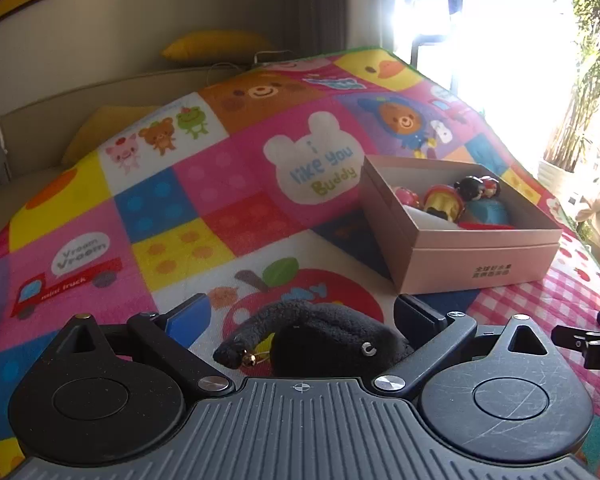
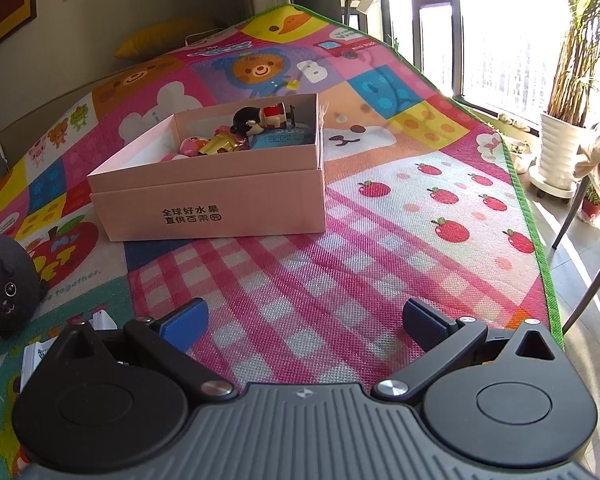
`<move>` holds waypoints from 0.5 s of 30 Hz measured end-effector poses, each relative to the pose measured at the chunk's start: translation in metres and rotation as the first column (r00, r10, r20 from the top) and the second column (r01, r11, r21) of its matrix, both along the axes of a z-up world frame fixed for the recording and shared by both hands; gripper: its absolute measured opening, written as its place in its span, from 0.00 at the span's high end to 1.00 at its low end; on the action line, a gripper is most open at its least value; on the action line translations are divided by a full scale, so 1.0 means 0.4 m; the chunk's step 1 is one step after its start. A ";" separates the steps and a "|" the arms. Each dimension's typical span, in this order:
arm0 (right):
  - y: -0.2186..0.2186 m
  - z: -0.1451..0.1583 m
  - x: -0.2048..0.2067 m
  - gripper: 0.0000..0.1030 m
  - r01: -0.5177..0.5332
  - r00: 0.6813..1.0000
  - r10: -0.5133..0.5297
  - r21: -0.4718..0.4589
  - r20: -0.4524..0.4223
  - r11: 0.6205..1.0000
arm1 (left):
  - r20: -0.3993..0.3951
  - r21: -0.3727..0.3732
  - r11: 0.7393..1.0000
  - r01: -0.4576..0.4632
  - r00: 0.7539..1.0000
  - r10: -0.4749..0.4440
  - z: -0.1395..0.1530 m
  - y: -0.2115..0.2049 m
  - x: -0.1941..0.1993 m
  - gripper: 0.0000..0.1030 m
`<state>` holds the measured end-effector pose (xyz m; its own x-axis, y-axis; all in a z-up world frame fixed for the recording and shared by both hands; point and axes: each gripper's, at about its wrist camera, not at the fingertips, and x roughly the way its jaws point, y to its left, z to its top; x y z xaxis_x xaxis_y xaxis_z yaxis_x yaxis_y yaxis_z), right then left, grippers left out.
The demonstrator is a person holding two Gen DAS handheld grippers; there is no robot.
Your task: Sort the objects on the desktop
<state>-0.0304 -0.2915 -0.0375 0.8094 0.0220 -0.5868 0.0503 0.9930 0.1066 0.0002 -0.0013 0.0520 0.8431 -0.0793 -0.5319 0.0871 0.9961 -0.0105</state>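
Black plush cat toy lies between the spread fingers of the left claw — not gripped, resting on the colourful patchwork play mat. Right claw spread apart, empty. Pink cardboard box beyond already holds several small figurines — plush apparently the last loose item.

Plush toy between the left jaws, on the play mat; box ahead and right of them, figurines inside. Same box ahead-left of the right jaws.
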 end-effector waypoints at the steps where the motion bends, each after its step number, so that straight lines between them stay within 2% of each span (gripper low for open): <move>1: 0.000 0.000 0.000 0.00 -0.001 1.000 0.001 0.001 0.000 1.000 | -0.008 0.001 1.000 -0.009 1.000 0.009 -0.007 0.001 0.006 0.02; 8: 0.002 0.001 -0.001 0.00 -0.006 1.000 0.006 0.001 0.000 1.000 | 0.034 -0.039 0.999 0.018 0.999 -0.017 -0.045 0.014 -0.028 0.00; 15: 0.023 0.018 -0.008 0.00 -0.027 0.999 0.026 -0.026 -0.021 0.999 | 0.062 -0.137 0.989 0.049 0.997 -0.041 -0.073 0.023 -0.069 0.00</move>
